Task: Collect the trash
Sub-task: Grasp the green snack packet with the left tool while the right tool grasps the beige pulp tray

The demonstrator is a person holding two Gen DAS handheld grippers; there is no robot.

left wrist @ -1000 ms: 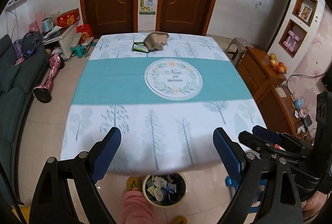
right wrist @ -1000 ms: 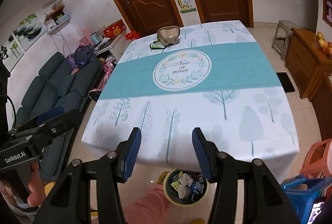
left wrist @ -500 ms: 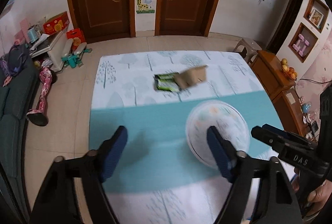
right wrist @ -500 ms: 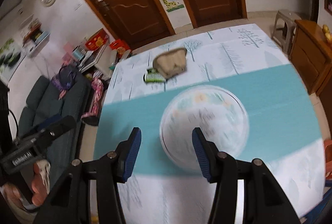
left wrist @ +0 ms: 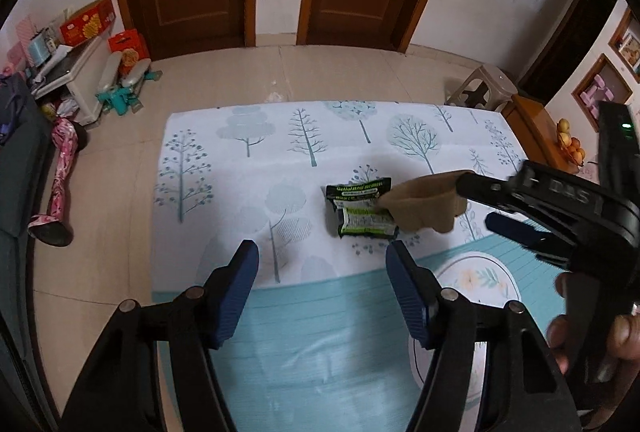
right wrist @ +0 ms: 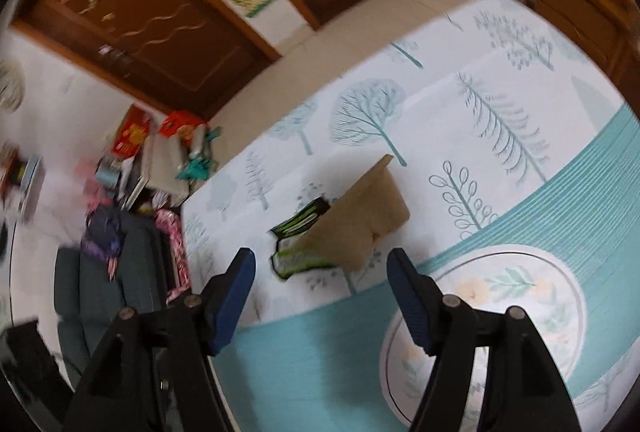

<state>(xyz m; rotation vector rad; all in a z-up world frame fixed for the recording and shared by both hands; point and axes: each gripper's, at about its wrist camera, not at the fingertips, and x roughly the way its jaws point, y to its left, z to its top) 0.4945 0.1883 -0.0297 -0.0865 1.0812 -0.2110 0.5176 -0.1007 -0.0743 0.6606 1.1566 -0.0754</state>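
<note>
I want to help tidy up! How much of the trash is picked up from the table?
Nothing looks collected yet. The green wrapper and brown cardboard piece lie on the table. Both the left gripper and right gripper are open and empty, near them. Both pieces need grabbing.

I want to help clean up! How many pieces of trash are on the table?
2: a green wrapper on the tree-print cloth, and a brown cardboard piece touching its right side, partly overlapping it. Anything beneath the cardboard stays hidden.
</note>
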